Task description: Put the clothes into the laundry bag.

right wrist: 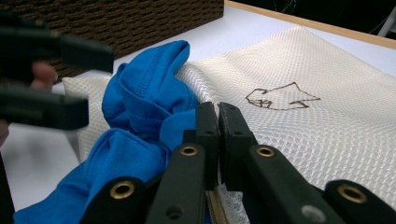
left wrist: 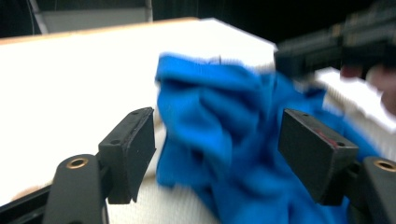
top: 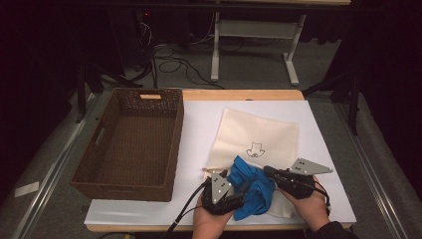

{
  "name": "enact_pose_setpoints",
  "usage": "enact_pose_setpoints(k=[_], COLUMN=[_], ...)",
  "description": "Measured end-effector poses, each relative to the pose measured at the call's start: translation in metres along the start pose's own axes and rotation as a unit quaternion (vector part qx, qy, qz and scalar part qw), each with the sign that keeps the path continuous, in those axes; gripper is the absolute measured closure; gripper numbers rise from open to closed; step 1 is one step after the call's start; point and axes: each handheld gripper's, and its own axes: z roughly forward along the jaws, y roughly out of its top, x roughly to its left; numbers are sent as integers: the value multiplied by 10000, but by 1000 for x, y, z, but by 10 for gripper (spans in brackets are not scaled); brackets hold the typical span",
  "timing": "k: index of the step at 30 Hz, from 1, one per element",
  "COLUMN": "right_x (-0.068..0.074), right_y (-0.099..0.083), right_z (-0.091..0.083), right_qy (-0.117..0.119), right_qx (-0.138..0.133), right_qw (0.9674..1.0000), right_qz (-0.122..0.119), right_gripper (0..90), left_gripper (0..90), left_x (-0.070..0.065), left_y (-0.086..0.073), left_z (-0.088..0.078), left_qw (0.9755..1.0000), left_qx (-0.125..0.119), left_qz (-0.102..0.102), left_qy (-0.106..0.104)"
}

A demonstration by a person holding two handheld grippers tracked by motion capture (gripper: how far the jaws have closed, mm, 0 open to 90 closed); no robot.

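Note:
A blue cloth (top: pixel 254 188) lies bunched at the near edge of a cream mesh bag (top: pixel 256 132) that bears a small dark drawing. My left gripper (top: pixel 233 180) stands open at the cloth's left side. In the left gripper view its jaws (left wrist: pixel 217 126) are spread, with the blue cloth (left wrist: pixel 210 102) in the gap and neither pad pressing on it. My right gripper (top: pixel 267 172) comes in from the right at the bag's near edge. In the right gripper view the right gripper (right wrist: pixel 218 109) is shut on the mesh bag's (right wrist: pixel 303 70) edge, with the blue cloth (right wrist: pixel 144 93) bulging just left of it.
A brown wicker basket (top: pixel 176 144) stands on the left of the white table cover (top: pixel 199 129), and its wall (right wrist: pixel 140 18) shows behind the cloth. Beyond the table's far edge are a grey floor, cables and a table frame (top: pixel 254 30).

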Motion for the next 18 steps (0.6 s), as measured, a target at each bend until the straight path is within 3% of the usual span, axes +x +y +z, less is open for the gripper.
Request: enact_pose_setpoints(k=[3,6,7,10,12,18], right_x=[0,-1,-1,-1,-1,0], right_y=[0,0,0,0,0,1], right_z=[0,0,0,-1,0,-1], right_qy=[5,5,6,15,23,28], right_qx=[0,5,3,6,-5,-43], right_qw=[10000,10000,10000,10000,10000,10000], right_qz=[14,23,23,37,-3,0], right_gripper=[886,887,887,887,887,887], left_gripper=[328,526,632,741,762,759], left_x=[-1,-2,-4,-11,-17,-23], left_y=[11,9,6,-3,-8,-13], left_z=[14,28,31,35,39,52], left_qw=[9999,9989,9987,9980,9974,9971], left_qx=[101,380,424,533,602,703], left_qz=[21,-102,-84,69,151,115], left_qy=[-132,-241,-257,-332,-367,-261])
